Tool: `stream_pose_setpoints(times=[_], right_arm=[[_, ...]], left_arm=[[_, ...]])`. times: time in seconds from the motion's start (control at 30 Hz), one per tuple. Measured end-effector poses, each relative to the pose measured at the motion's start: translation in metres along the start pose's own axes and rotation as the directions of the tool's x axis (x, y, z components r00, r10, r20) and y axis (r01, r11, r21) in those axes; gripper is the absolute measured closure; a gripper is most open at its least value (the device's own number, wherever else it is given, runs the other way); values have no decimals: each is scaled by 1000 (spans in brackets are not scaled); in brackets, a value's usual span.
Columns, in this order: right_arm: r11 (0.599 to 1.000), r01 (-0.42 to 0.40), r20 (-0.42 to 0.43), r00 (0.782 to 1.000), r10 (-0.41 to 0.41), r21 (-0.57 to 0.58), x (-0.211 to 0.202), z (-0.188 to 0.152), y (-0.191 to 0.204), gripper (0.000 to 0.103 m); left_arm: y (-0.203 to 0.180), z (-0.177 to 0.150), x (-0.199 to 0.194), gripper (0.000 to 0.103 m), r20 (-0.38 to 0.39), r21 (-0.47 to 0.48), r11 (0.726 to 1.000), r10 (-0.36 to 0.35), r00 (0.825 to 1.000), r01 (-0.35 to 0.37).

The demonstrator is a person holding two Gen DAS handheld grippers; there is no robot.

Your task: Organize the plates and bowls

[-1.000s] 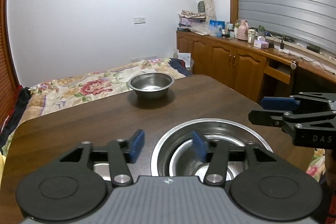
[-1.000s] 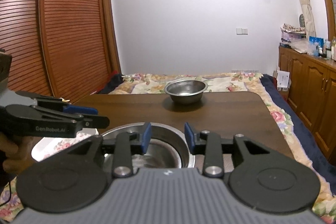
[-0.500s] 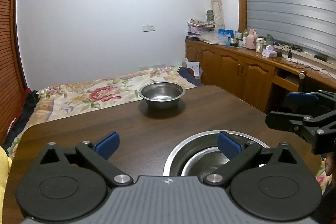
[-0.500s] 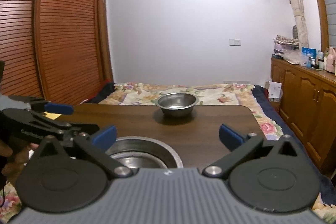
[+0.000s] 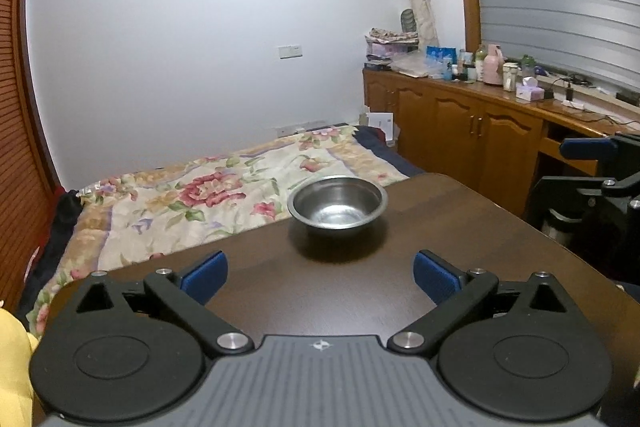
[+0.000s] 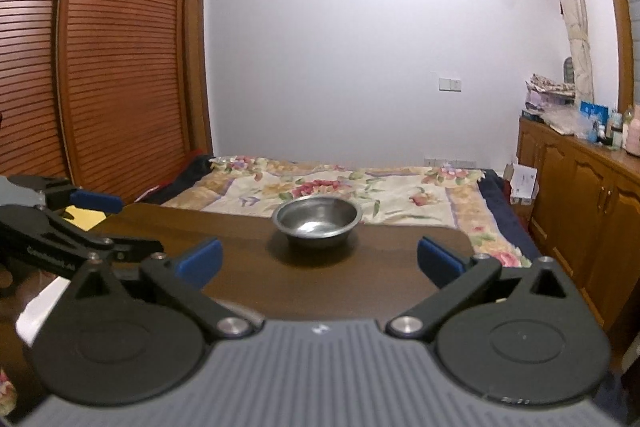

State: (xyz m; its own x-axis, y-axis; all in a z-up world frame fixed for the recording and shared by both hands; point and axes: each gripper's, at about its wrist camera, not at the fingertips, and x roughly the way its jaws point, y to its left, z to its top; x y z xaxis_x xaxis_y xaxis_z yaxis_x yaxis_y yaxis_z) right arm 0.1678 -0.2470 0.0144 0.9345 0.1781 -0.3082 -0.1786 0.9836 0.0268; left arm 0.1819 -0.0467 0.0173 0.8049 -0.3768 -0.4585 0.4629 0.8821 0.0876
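Your left gripper [image 5: 320, 277] stands spread wide, its blue pads [image 5: 204, 277] far apart with only bare dark wood of the table [image 5: 460, 219] between them. Its jaws have just been opening, and nothing sits between them. Your right gripper [image 6: 320, 263] is spread just as wide, it too has just been opening, and nothing lies between its pads [image 6: 200, 263].

Ahead of both grippers, the steel bowl [image 5: 337, 201] stands upright near the far edge of the table, well apart from either set of fingertips. In the right wrist view the same bowl [image 6: 317, 221] sits centred between the two pads but beyond them, casting a dark shadow on the wood.

You can see your right gripper at the right edge of the left wrist view [image 5: 600, 167], and your left gripper at the left edge of the right wrist view [image 6: 80, 223]; each is held beside the other over the near part of the table.

Beyond the table lies a bed with a flowered cover [image 5: 192, 195]. A wooden cabinet [image 5: 472, 131] runs along the right wall, its top crowded with bottles and boxes.
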Motion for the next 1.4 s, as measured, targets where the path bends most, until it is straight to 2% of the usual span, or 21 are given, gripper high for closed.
stream_pose_setpoints(times=[0.17,0.4,0.57,0.77,0.83,0.87,0.97,1.07,1.17,1.23,1.4], right_arm=[[999,-35,-8,999,34,-20,23,14,-14,0],[997,-72,-47,996,71,-28,75,20,-31,0],[994,-108,-74,991,109,20,112,21,-41,0],[991,-113,-88,989,119,72,147,14,-47,1],[989,-113,-101,987,123,95,157,9,-48,7],[989,-112,-112,986,123,101,162,7,-49,14],[988,-112,-139,982,127,109,175,1,-48,15],[986,-114,-162,978,133,120,184,-6,-47,18],[985,-116,-184,973,138,129,190,-9,-46,24],[982,-122,-197,969,150,143,192,-9,-47,28],[981,-125,-200,968,154,148,193,-5,-44,40]], left_arm=[[10,19,23,2,-4,-9,1000,11,1000,-11],[17,35,68,3,-33,-30,999,15,999,-16],[19,39,103,3,-58,-9,1000,23,998,-24],[28,34,141,6,-110,-32,999,16,994,-20],[29,33,152,7,-123,-29,999,18,992,-22],[29,33,157,7,-129,-32,999,16,991,-20],[34,31,170,7,-149,-49,999,5,989,-12],[35,30,181,15,-170,-61,998,-4,985,-6],[37,28,189,18,-193,-82,997,-19,981,3],[38,27,192,23,-206,-107,994,-32,978,9],[39,28,198,27,-210,-133,991,-38,977,9]])
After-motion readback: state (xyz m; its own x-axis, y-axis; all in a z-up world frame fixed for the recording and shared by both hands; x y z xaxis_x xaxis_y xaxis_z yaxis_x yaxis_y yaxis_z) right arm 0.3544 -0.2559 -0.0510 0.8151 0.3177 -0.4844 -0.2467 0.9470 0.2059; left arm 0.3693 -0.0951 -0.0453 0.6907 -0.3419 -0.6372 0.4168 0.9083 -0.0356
